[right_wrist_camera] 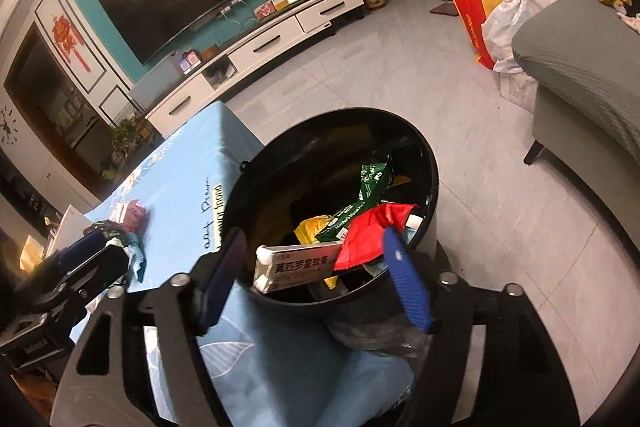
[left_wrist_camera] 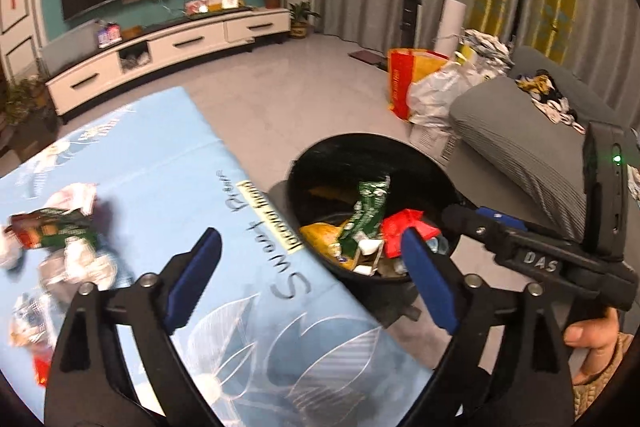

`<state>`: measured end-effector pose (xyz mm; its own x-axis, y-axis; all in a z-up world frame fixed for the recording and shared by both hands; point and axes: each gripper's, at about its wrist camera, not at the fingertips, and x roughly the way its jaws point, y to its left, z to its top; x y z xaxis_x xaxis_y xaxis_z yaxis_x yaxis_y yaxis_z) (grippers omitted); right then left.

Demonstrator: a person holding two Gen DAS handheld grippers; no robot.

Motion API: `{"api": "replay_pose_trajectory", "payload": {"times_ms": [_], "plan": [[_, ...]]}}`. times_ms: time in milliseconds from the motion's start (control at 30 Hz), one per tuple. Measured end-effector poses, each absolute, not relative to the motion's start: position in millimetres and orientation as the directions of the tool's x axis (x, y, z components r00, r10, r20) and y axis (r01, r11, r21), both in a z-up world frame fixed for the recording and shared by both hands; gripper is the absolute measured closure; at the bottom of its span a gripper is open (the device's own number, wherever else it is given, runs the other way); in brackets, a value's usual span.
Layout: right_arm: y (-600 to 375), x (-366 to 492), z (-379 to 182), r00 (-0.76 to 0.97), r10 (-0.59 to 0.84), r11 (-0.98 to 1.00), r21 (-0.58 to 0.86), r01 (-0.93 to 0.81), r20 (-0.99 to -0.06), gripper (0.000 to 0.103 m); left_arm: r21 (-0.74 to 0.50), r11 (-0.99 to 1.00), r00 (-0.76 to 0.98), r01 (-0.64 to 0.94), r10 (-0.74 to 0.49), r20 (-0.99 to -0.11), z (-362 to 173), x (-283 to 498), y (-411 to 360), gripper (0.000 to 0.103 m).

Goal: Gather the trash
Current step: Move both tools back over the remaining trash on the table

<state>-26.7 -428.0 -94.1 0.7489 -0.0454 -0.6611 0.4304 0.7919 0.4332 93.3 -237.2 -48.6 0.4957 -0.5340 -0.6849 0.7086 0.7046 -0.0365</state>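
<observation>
With several wrappers lying in the bin (right_wrist_camera: 430,163) ahead, both grippers, left (left_wrist_camera: 312,279) and right (right_wrist_camera: 316,279), are hanging open and empty while trash (left_wrist_camera: 60,239) is waiting leftward on the table (left_wrist_camera: 168,155).

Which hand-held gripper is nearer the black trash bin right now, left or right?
Right. The right hand-held gripper hangs open directly over the black trash bin. The left hand-held gripper, also open, sits over the blue tablecloth beside the bin.
</observation>
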Motion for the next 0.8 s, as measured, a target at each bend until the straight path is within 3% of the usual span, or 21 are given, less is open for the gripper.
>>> {"api": "replay_pose_trajectory", "payload": {"times_ms": [100, 367, 800], "plan": [[-417.6, -31.1, -83.9, 0.753, -0.053, 0.798, 0.425, 0.427, -0.656, 0.019, -0.012, 0.733, 0.54, 0.68, -0.511, -0.669, -38.4, 86.4, -219.4, 0.004], [-386.5, -33.9, -59.1, 0.761, -0.041, 0.828, 0.404, 0.388, -0.648, 0.01, 0.032, 0.804, 0.642, 0.594, -0.449, -0.621, -12.4, 69.7, -170.2, 0.003], [-326.3, -23.2, -37.2, 0.757, 0.022, 0.889, 0.36, 0.284, -0.653, 0.009, 0.011, 0.864, 0.7, 0.504, -0.401, -0.591, -1.0, 48.1, -97.5, 0.003]]}}
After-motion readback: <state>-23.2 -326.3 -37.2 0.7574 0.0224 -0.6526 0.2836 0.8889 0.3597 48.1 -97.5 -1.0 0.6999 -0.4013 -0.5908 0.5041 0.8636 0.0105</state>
